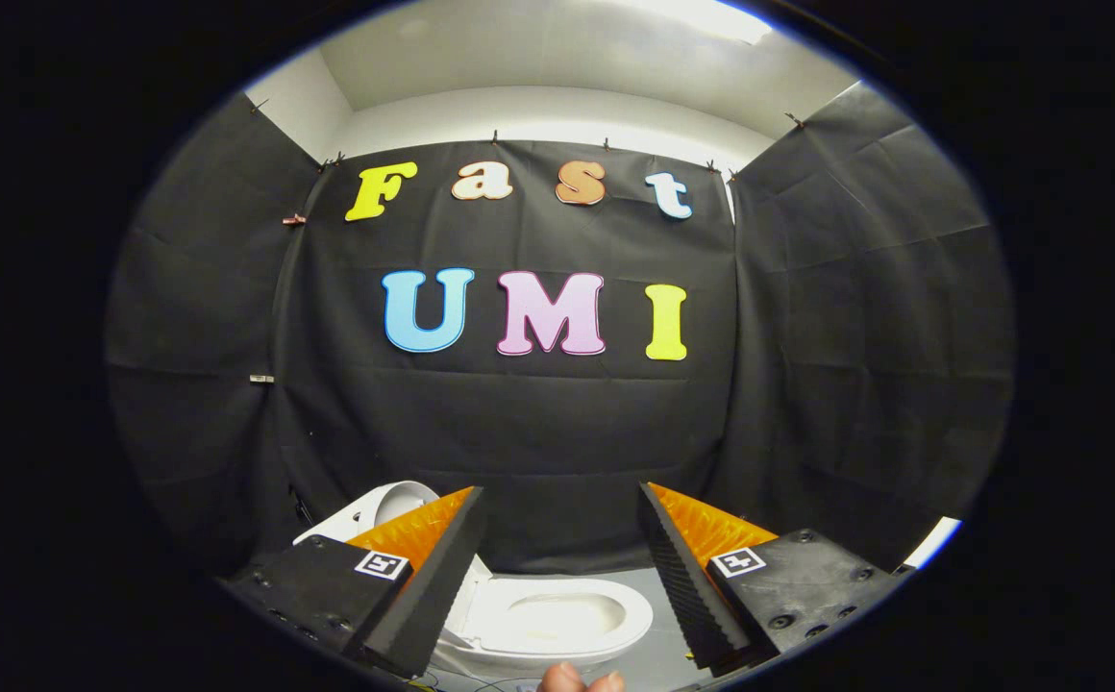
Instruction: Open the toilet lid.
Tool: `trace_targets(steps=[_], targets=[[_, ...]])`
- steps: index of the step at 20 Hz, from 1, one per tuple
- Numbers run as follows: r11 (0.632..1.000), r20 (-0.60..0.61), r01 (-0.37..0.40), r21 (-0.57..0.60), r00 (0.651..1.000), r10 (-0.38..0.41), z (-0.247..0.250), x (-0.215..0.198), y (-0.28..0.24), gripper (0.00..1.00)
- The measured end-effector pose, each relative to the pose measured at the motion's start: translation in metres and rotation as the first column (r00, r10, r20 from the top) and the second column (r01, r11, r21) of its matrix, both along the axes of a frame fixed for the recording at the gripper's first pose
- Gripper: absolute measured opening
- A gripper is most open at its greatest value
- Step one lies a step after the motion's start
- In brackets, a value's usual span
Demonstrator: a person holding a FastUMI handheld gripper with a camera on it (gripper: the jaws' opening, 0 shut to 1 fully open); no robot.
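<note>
A small white toilet (615, 630) sits on the grey floor, low between my two fingers and a little beyond them. Its seat ring and open bowl (557, 613) face up. The white lid (394, 505) is raised at the toilet's left end and is partly hidden behind my left finger (437, 567). My gripper (559, 488) is open and wide apart, with nothing between the black ribbed pads. It hangs above the toilet without touching it.
Black cloth walls close the booth behind and on both sides of the toilet. A person's fingertips (582, 680) show just below the toilet's near rim. Grey floor (658, 654) lies around the toilet base.
</note>
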State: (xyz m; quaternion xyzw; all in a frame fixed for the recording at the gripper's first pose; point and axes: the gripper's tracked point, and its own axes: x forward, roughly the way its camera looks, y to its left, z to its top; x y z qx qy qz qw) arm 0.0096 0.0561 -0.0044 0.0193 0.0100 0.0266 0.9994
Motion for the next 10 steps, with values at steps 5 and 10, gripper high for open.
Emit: trace_targets(steps=[5, 10], targets=[[1.0, -0.006, -0.002, -0.01, 1.0, 0.002, -0.0036, -0.0007, 0.0015, 0.98], [1.0, -0.006, 0.003, -0.009, 1.0, -0.003, -0.0035, -0.0018, 0.0, 0.98]])
